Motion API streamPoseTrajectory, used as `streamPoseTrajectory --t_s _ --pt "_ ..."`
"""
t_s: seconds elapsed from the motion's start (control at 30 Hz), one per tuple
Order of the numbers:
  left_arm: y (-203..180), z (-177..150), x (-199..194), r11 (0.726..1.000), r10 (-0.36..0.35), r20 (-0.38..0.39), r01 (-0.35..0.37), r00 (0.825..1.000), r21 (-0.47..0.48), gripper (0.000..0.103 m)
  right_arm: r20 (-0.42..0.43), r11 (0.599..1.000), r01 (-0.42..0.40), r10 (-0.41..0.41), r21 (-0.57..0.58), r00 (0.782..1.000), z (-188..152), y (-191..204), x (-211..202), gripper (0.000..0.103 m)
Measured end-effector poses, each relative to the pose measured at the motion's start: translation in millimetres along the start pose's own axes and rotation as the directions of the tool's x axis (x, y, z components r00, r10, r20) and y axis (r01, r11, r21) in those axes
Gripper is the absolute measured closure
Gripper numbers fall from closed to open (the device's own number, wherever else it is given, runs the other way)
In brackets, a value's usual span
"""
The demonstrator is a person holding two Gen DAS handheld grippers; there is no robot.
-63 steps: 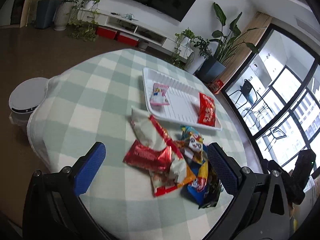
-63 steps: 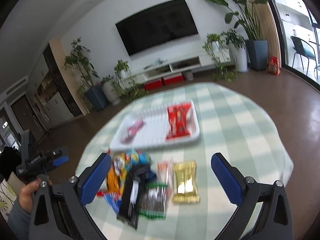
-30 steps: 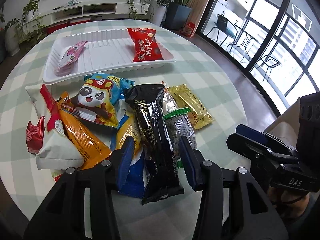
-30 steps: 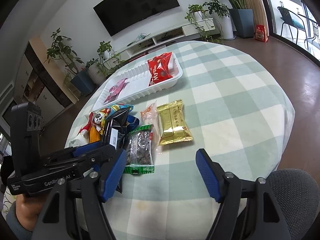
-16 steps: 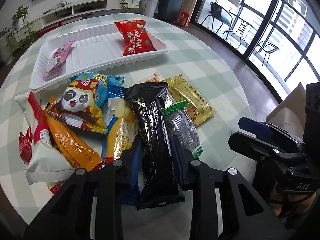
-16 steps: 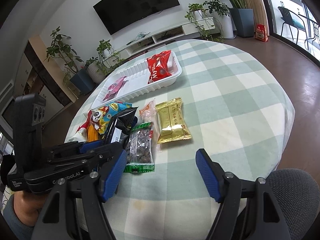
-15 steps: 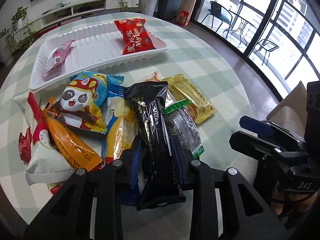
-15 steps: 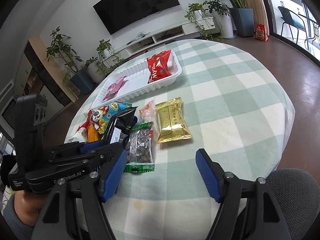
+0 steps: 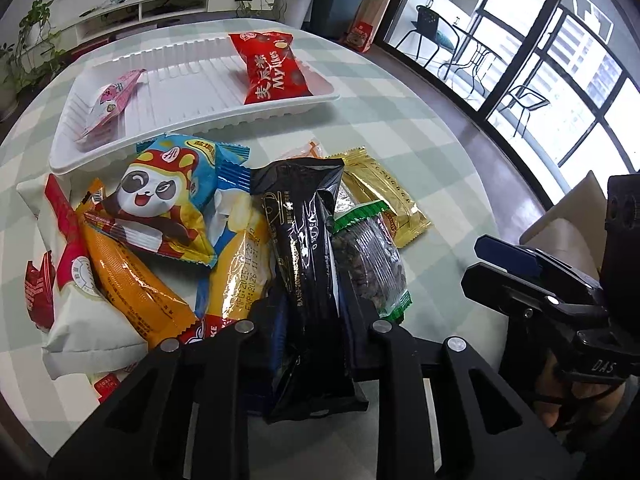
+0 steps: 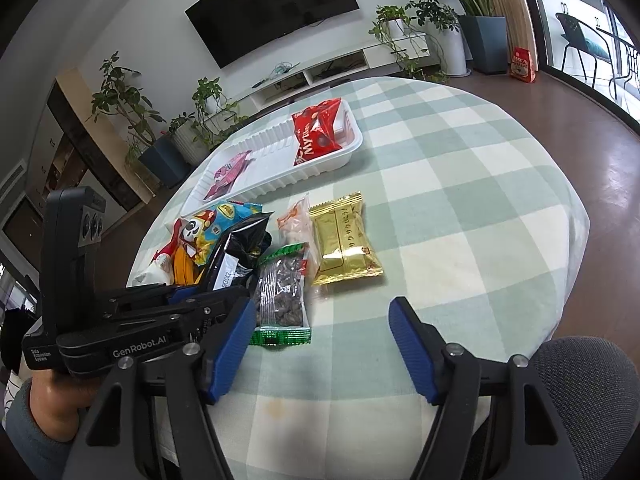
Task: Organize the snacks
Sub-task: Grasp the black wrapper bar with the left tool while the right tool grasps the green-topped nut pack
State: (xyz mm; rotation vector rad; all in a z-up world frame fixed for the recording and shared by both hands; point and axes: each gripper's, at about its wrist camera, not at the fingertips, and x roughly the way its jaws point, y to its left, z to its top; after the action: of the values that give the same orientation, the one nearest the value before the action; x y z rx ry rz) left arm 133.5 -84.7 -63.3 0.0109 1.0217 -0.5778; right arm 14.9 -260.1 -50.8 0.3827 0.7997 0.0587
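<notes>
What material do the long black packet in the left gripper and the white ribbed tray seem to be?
Long black packet: probably glossy plastic film, given its wrinkles and bright glare; the left gripper is closed on it. White ribbed tray: apparently thin moulded plastic or foam, matte, with regular ridges.

Left gripper (image 9: 311, 312) jaws clamped on black packet (image 9: 306, 240).
</notes>
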Motion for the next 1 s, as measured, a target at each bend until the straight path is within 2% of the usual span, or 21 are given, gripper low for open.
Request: streamPoseTrajectory --t_s 0.27,0.37,0.57,0.73,0.87,1.0 --pt "22.7 -8.0 -21.7 0.986 -0.115 0.067 0.122 0.991 -0.115 0.083 -0.007 1.0 0.007 -0.007 -0.021 1.0 4.4 3.7 1.8 0.031" --pt "34.4 -13.5 -34.6 0.971 -0.165 0.104 0.18 0.981 -0.159 0.083 -0.027 0.999 -0.005 0.004 -0.047 1.0 6.3 11.2 7.0 0.032" --pt "50.1 -27.8 -61.2 0.937 -0.24 0.18 0.276 0.954 -0.215 0.083 -0.125 0.994 -0.037 0.024 -0.107 0.992 10.3 33.4 37.7 0.039" --pt "58.6 -40.6 -75.3 0.925 -0.252 0.208 0.298 0.945 -0.235 0.083 -0.188 0.988 -0.002 -0.027 -0.152 0.982 9.8 46.8 61.7 0.042" --pt "62.7 -48.1 -75.3 0.918 -0.26 0.212 0.309 0.942 -0.248 0.083 -0.174 0.976 0.047 -0.085 -0.21 0.981 8.1 55.7 69.2 0.045" --pt "64.0 -52.7 -76.4 0.914 -0.269 0.216 0.319 0.939 -0.249 0.083 -0.178 0.968 0.056 -0.102 -0.245 0.979 6.4 59.7 69.2 0.062"
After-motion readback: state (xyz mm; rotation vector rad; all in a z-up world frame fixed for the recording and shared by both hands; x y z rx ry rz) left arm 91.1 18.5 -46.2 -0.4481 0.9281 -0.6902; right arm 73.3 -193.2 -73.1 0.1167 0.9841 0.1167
